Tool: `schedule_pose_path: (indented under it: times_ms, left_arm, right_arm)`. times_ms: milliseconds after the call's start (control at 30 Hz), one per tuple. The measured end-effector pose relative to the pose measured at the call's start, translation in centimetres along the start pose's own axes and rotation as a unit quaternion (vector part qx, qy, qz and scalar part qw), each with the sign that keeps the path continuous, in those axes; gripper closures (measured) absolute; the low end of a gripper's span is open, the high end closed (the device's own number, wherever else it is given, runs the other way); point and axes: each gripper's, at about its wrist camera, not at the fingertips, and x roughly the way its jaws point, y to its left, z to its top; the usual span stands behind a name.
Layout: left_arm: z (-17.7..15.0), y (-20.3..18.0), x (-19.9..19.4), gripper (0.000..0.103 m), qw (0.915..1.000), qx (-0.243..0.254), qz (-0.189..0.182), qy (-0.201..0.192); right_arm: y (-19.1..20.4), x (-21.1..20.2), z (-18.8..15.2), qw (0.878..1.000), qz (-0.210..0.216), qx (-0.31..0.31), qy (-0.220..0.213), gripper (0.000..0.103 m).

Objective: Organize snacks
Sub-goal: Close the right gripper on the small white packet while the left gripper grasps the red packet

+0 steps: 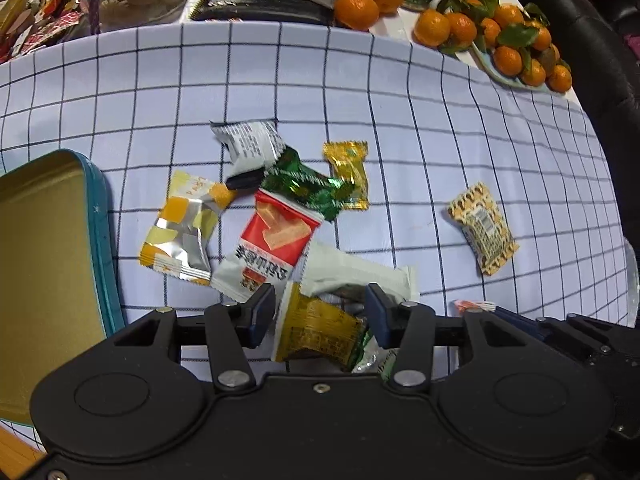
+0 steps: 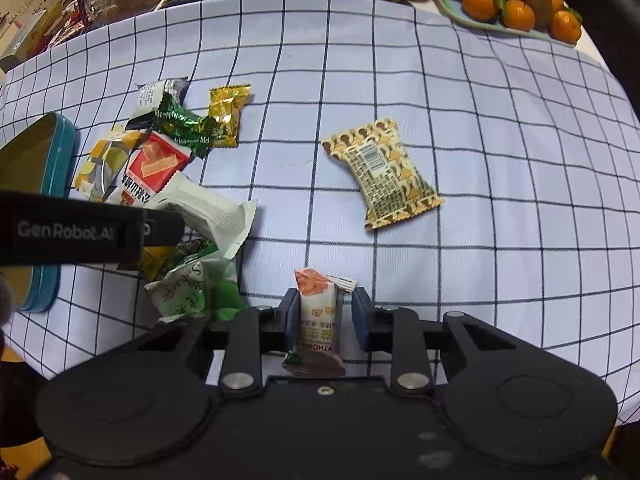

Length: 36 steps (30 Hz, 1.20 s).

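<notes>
The right gripper points down at the checked bench, its jaws closed on a small orange-and-white packet standing upright between them. The left gripper hangs over the snack pile, jaws wide open around a yellow packet, beside the open tin.
</notes>
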Motion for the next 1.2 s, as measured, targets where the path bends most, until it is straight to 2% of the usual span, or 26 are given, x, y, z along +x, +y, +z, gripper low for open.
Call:
schedule_pose_path:
  times_ms: [167, 300, 433, 500, 600, 733, 867, 967, 1100, 1200]
  left_arm:
    - [1.6, 2.3, -1.0, 0.048, 0.9990, -0.041, -0.005, -0.018]
    - [2.7, 4.6, -1.2, 0.048, 0.9965, -0.081, -0.004, -0.022]
    - [2.9, 5.2, -0.7, 0.048, 0.9952, -0.096, 0.006, -0.019]
    - [2.9, 4.8, -0.4, 0.048, 0.9961, -0.086, 0.009, -0.018]
    - [2.8, 3.4, 0.0, 0.048, 0.9987, -0.046, 0.014, -0.017]
    - [2.6, 1.6, 0.7, 0.048, 0.9982, 0.001, 0.053, -0.028]
    - [2.5, 0.9, 2.2, 0.048, 0.9958, 0.025, 0.085, -0.023]
    - [2.4, 0.6, 3.2, 0.048, 0.9959, 0.033, 0.083, -0.008]
    - [2.0, -0.5, 3.5, 0.049, 0.9947, 0.053, 0.088, -0.007]
    - [2.0, -1.1, 3.7, 0.049, 0.9957, 0.060, 0.072, 0.000]
  right_arm:
    - [-1.6, -1.0, 0.8, 0.999, -0.002, 0.031, -0.029, 0.074]
    - [-1.9, -1.2, 1.2, 0.999, -0.002, 0.042, -0.032, 0.074]
    - [-1.6, -1.3, 1.2, 0.999, 0.004, 0.038, -0.031, 0.074]
    - [-1.4, -1.2, 1.1, 0.999, 0.006, 0.036, -0.030, 0.074]
    - [-1.4, -1.2, 1.1, 0.999, 0.011, 0.040, -0.027, 0.074]
    - [-1.6, -1.2, 1.1, 0.999, 0.015, 0.043, -0.027, 0.073]
    - [-1.9, -1.4, 1.0, 0.998, 0.021, 0.046, -0.025, 0.073]
    - [-1.9, -1.5, 0.9, 0.998, 0.025, 0.048, -0.024, 0.073]
    - [-2.1, -1.7, 0.7, 0.998, 0.030, 0.051, -0.023, 0.072]
    - [-2.3, -1.8, 0.7, 0.998, 0.034, 0.055, -0.024, 0.072]
